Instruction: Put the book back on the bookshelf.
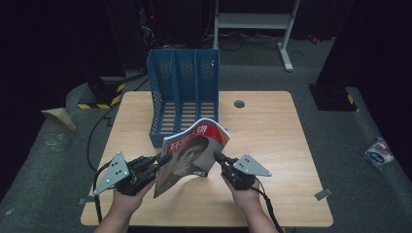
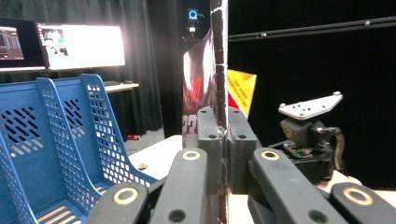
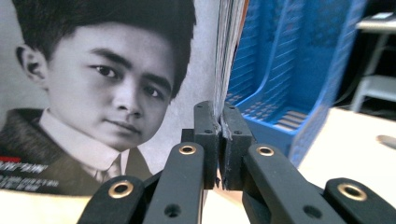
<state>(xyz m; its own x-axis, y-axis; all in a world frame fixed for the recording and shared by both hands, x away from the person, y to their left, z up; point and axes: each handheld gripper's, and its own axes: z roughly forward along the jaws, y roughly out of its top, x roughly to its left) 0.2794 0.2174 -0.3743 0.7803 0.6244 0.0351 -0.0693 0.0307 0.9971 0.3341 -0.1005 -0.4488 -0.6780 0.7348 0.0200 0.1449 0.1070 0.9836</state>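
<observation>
Already picked up: magazine (image 1: 192, 155) stands upright just before the blue file rack (image 1: 183, 92), left gripper (image 1: 154, 162) and right gripper (image 1: 219, 159) each pinching 1 edge. Slotting into rack remains.

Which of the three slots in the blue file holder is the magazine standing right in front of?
The right-hand slot of the blue file holder: the magazine stands upright at its open front end, while the middle and left slots sit further left.

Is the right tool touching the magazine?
Touching. In the right gripper view, the right tool has its jaws shut on the edge of the magazine, pages pinched between them.
</observation>
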